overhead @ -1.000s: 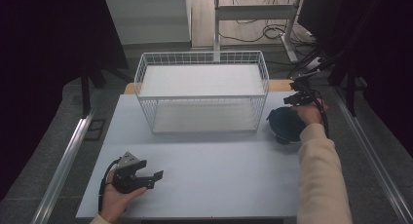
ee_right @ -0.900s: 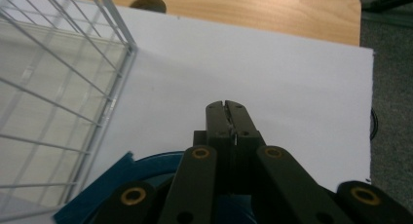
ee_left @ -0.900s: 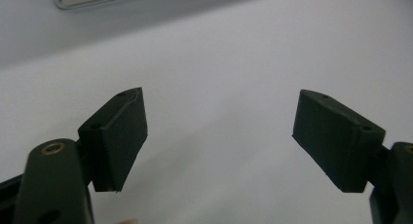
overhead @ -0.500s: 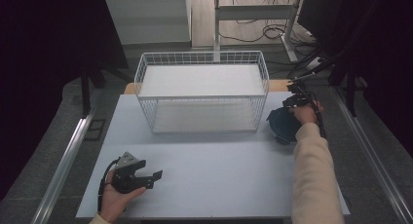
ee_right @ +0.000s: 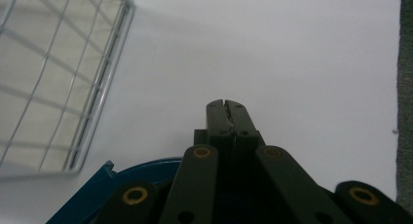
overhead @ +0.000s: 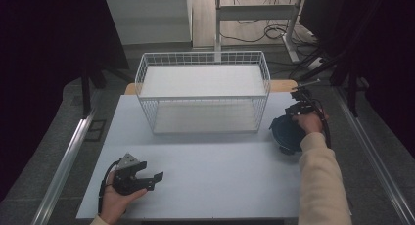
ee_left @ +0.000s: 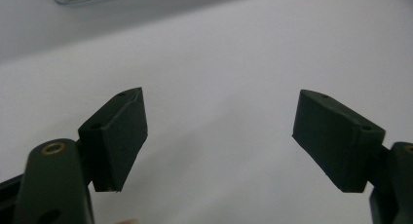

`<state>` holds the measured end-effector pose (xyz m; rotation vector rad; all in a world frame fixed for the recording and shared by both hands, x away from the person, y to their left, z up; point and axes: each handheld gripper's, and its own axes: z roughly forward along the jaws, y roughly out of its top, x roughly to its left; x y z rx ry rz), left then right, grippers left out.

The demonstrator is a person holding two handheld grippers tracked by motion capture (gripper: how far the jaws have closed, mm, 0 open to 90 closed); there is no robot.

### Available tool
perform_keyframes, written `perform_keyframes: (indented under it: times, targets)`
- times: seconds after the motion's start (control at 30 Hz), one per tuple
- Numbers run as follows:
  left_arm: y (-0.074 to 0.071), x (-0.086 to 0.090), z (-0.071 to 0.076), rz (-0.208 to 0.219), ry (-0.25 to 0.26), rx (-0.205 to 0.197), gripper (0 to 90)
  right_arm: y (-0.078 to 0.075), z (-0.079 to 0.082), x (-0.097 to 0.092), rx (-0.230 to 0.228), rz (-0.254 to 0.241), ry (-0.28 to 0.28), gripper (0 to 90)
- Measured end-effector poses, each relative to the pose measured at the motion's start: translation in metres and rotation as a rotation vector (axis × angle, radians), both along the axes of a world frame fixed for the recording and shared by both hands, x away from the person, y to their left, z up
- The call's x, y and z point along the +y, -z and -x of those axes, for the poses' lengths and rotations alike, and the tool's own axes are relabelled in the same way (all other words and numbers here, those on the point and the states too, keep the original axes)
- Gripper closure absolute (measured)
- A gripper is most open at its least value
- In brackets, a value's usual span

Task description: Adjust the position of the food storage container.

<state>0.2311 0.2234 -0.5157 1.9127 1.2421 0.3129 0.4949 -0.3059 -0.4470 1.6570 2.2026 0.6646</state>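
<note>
High view first: one white wire basket (overhead: 203, 95) at the table's (overhead: 215, 178) far side, one dark blue round thing (overhead: 286, 133) just right of it, its shape hard to make out under my right gripper (overhead: 299, 109). I read no writing. Left gripper view: my left gripper (ee_left: 219, 131) gapes, nothing between. Right gripper view: jaws pinched together, blue thing cut off at the bottom edge; whether they grip it I cannot tell.

Wire basket (overhead: 203, 95) blocks the far table (overhead: 215, 181); near side free.
</note>
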Motion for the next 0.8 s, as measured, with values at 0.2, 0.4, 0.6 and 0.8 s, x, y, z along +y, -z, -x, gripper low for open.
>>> perform_keyframes:
  times: [0.2,0.4,0.6,0.8]
  targets:
    - [-0.002,-0.001,0.001,0.003,0.002,-0.007,19.8,0.0,0.024,0.002,-0.01,0.013,-0.024,90.0]
    - [-0.003,0.0,0.001,0.007,0.006,-0.01,19.8,-0.001,0.037,0.007,-0.001,0.037,-0.042,90.0]
    - [-0.003,0.004,0.001,0.007,0.002,-0.016,19.9,-0.016,0.048,-0.007,-0.104,0.072,-0.034,89.3]
    - [-0.003,0.004,0.0,0.005,0.008,-0.017,20.0,-0.024,0.061,-0.048,-0.07,0.085,0.038,89.4]
